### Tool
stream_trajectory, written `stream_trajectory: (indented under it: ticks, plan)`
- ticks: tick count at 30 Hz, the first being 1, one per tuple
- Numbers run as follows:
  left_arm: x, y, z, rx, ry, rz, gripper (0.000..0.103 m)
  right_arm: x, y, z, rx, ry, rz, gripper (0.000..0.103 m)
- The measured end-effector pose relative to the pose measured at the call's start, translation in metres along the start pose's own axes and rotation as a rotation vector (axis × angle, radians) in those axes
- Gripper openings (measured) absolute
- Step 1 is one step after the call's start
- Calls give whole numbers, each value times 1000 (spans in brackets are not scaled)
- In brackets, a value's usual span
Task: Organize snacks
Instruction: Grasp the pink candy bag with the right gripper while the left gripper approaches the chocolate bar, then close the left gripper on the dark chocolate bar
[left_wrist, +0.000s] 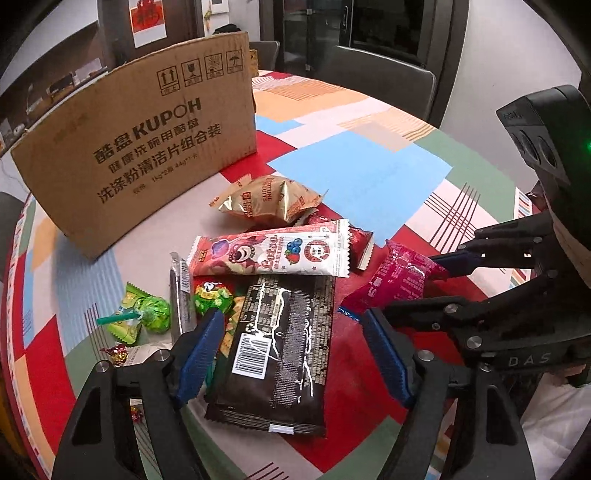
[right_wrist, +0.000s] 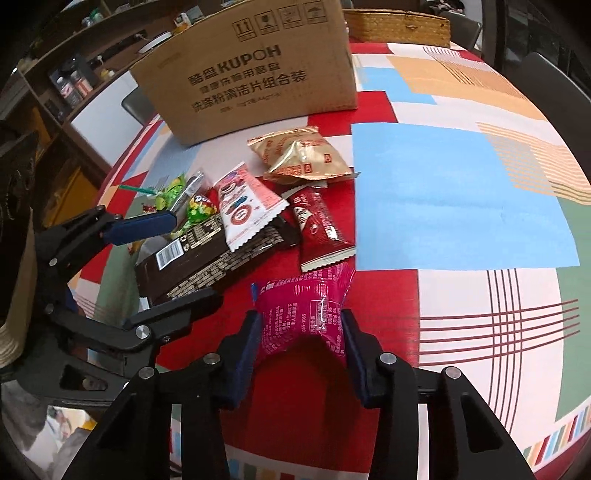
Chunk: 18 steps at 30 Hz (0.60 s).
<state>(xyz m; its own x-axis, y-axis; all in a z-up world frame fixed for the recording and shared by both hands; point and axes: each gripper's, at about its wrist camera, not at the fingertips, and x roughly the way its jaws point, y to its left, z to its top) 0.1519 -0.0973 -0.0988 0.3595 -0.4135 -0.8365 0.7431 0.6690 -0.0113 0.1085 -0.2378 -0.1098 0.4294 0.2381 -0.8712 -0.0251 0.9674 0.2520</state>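
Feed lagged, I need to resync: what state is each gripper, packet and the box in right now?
Right gripper: shut on magenta packet.
Left gripper: open, straddling black packet.
Black packet: flat on table, not gripped.
Pink Lotso bar: lying across black packet's far end.
Gold packets: loose on table.
Cardboard box: upright; top out of view.

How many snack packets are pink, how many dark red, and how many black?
Magenta plastic packet, pinched in the right gripper: 1
Long pink-and-white wrapper: 1
Dark red foil packet: 1
Big black flat packet: 1
Total: 4
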Motion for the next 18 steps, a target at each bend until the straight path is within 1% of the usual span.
stream_trajectory:
  ticks: [2, 4, 5, 6, 9, 12, 18]
  plan:
    - [0, -1, 1, 5, 6, -5, 73, 0, -2, 0, 6, -2, 1, 44]
    - [0, -3, 1, 17, 15, 9, 63, -1, -3, 0, 12, -4, 5, 44]
    - [1, -4, 1, 26, 19, 25, 62, -2, -4, 0, 15, -5, 6, 44]
    - [1, -5, 0, 36, 21, 36, 61, -2, -4, 0, 17, -5, 7, 44]
    - [7, -4, 1, 33, 30, 32, 60, -2, -3, -1, 15, -6, 7, 44]
    - [12, -3, 2, 20, 38, 48, 52, -2, -1, -1, 6, -4, 13, 44]
    - [12, -4, 3, 0, 31, 47, 49, -3, -1, -1, 9, -8, 14, 44]
